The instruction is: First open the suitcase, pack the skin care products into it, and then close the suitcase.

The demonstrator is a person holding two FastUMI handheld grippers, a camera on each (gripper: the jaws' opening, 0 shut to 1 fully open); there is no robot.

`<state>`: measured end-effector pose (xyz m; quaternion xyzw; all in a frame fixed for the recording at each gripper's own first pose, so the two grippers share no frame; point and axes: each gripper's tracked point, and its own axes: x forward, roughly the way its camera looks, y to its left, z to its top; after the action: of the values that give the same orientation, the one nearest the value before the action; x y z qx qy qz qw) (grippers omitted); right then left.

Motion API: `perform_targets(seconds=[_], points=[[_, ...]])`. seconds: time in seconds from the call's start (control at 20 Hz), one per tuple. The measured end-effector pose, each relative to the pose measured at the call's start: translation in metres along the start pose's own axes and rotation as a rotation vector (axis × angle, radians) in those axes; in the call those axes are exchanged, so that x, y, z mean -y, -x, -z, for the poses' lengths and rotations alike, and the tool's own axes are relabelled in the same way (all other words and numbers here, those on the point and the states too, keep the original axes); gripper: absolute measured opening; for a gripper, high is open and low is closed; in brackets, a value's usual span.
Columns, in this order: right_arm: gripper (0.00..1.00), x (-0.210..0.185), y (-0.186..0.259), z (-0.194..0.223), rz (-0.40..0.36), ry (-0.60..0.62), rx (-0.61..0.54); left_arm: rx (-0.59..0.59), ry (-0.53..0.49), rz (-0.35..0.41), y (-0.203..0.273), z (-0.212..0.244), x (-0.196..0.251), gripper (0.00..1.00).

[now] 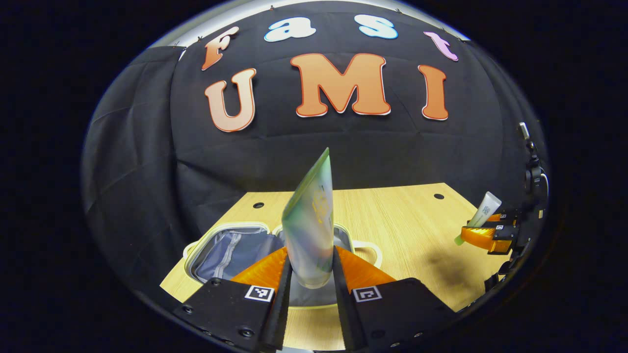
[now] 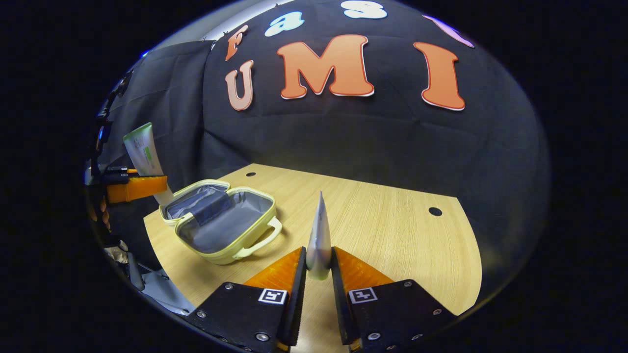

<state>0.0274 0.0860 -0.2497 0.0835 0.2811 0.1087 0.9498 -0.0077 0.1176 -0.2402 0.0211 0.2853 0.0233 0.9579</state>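
The pale wooden tabletop carries the small cream-yellow suitcase, open, grey lining up. Best to lower each tube flat into the near half. The left gripper pinches a green-white squeeze tube over it; the right gripper pinches a slim white tube well right.

Light wood-grain table with dark round holes near far corners; black cloth wall behind, creased, hung close against table's back edge.
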Motion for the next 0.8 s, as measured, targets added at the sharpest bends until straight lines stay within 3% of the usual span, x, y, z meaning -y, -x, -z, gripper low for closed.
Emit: perform_targets(seconds=[0.35, 0.8], points=[[0.32, -0.044, 0.01, -0.044, -0.032, 0.036, 0.05, -0.014, 0.024, 0.039, -0.009, -0.007, -0.036, 0.44], [0.32, -0.104, -0.014, -0.05, 0.053, -0.009, 0.007, -0.199, 0.0, 0.212, -0.079, 0.035, -0.072, 0.44]])
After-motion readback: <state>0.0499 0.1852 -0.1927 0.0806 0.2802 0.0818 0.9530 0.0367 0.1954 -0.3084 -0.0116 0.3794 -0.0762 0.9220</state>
